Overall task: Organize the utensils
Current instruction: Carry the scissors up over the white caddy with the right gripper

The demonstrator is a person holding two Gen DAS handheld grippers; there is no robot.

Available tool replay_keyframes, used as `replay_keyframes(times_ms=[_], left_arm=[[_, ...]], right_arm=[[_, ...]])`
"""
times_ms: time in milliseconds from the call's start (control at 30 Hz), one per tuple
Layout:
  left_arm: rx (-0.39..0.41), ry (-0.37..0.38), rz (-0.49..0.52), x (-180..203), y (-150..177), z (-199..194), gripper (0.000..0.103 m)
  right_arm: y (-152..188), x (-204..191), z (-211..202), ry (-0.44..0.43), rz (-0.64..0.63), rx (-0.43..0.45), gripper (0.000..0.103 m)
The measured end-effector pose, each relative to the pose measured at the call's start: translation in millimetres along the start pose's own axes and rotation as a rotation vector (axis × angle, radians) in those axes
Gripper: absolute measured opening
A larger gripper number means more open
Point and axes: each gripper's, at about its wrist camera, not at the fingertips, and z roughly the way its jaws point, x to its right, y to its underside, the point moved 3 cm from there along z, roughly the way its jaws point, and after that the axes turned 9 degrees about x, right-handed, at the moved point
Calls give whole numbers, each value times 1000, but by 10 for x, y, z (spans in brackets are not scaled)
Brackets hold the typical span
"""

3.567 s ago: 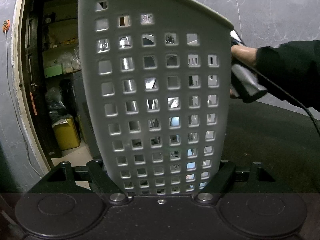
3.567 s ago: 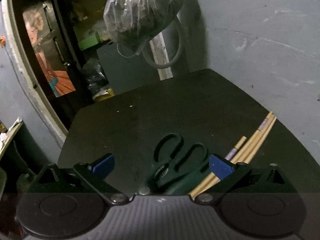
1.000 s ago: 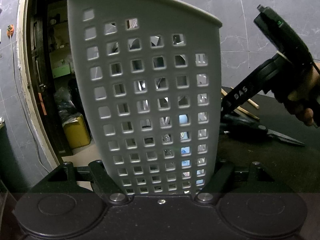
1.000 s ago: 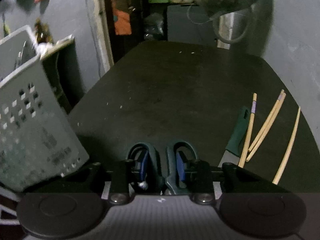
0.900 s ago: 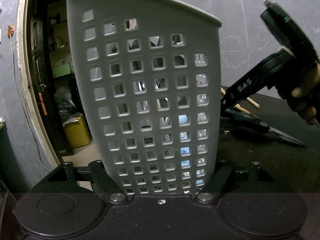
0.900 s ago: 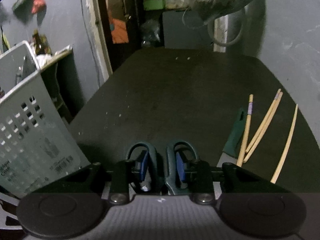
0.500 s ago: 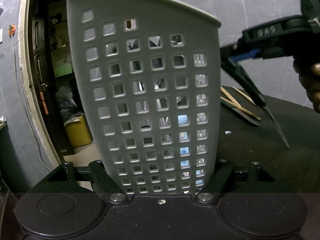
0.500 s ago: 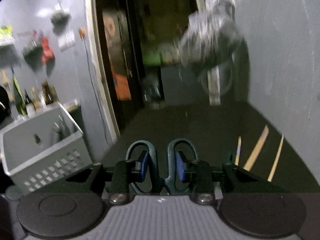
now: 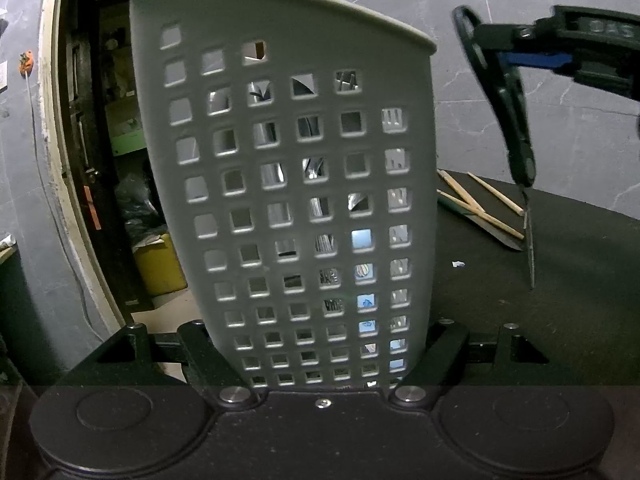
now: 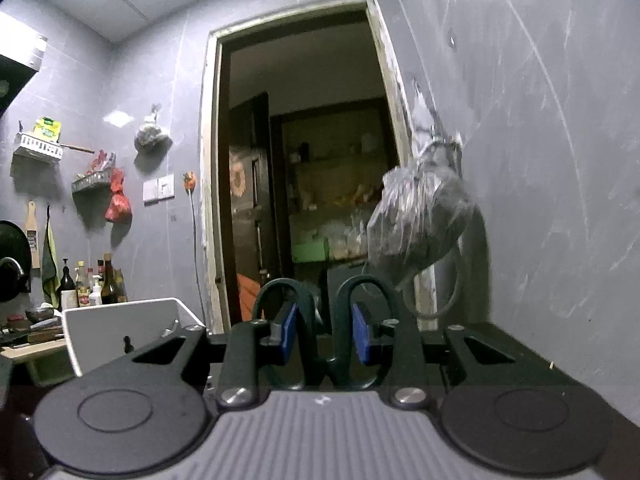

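While my left gripper [image 9: 320, 360] clamps the pale perforated utensil basket [image 9: 288, 168] by its lower walls and props it upright at the edge of the dark table [image 9: 560, 320], my right gripper [image 10: 325, 338] carries the dark-handled scissors [image 10: 326, 320] – its blue pads [image 10: 289, 334] are pressed against the outer sides of the two handle loops, so the grip is firm. Seen from the left wrist camera, the scissors hang off to the basket's right, loops at the level of its rim, closed blades pointing straight down with the tip above the tabletop.

Doing this step well means, as I judge it, bringing the blades over the open top before lowering – the rim has to be cleared first, or the tip will catch the wall and tip the basket. I should keep the left grip steady and the basket upright. Metal utensils already show through the holes, so I would aim for a free gap and let go only once the blades are well inside.

A few wooden chopsticks [image 9: 468, 204] and a green-handled knife [image 9: 480, 226] lie on the table behind, still to be collected.
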Motion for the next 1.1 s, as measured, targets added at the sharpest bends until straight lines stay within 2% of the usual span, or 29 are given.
replay_keyframes(times_ms=[267, 533, 833, 1100], left_arm=[[1, -4, 7, 28, 2, -7, 78], [1, -4, 7, 26, 1, -6, 78], [1, -5, 8, 30, 4, -6, 78], [2, -5, 9, 27, 4, -5, 78]], right_arm=[[-33, -112, -438, 23, -14, 66, 34], [-69, -144, -720, 47, -10, 78, 34], [-49, -118, -701, 63, 23, 53, 35], [-122, -206, -536, 54, -51, -9, 35]])
